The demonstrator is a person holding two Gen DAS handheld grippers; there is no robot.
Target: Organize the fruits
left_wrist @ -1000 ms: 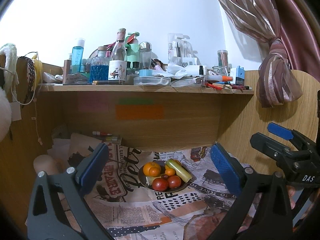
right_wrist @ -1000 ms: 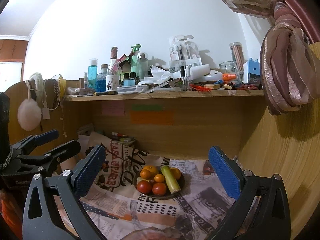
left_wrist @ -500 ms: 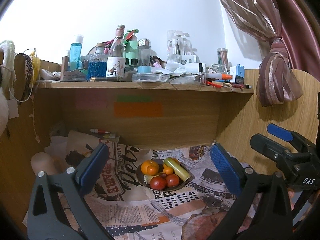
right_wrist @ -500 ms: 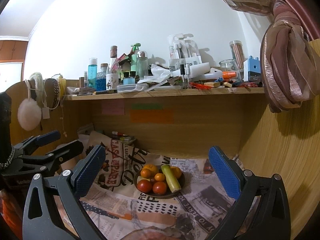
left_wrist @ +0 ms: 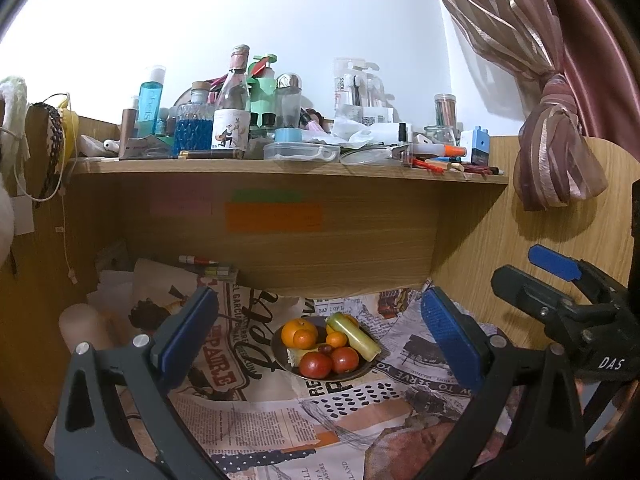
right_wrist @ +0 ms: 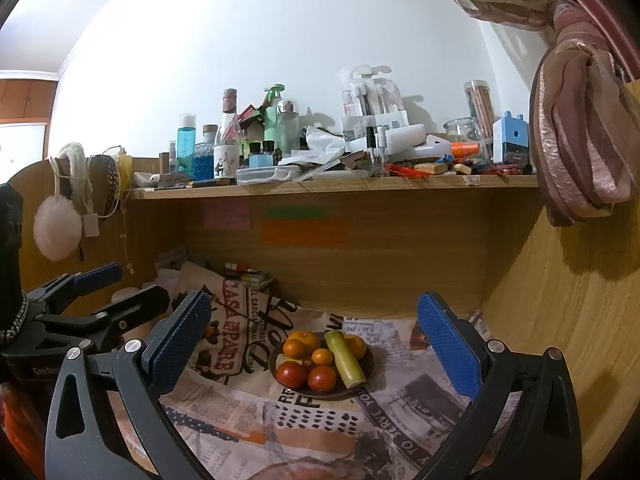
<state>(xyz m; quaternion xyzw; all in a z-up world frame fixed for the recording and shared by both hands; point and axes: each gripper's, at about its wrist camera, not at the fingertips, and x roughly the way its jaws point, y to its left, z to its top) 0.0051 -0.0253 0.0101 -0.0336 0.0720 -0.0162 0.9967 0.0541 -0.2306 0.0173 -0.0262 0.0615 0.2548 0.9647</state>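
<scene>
A dark plate (left_wrist: 280, 360) of fruit sits on the newspaper-covered desk, also in the right wrist view (right_wrist: 370, 364). It holds oranges (left_wrist: 298, 332) (right_wrist: 300, 342), two red tomatoes (left_wrist: 316, 364) (right_wrist: 292, 374), a yellow-green cylinder-shaped fruit (left_wrist: 354, 336) (right_wrist: 346, 360) and a small dark fruit. My left gripper (left_wrist: 318, 340) is open and empty, well back from the plate. My right gripper (right_wrist: 314, 344) is open and empty, likewise short of the plate. Each gripper shows at the other view's edge.
A wooden shelf (left_wrist: 280, 166) crowded with bottles, jars and pens overhangs the desk. Wooden side panels close in left and right (right_wrist: 560, 340). A tied curtain (left_wrist: 556, 156) hangs at the right. Headbands and a pompom (right_wrist: 56, 228) hang at the left. Markers (left_wrist: 200, 260) lie at the back.
Both grippers have drifted slightly, so the plate sits a little lower and nearer in the views. Jaws stay open; no fruit has moved.
</scene>
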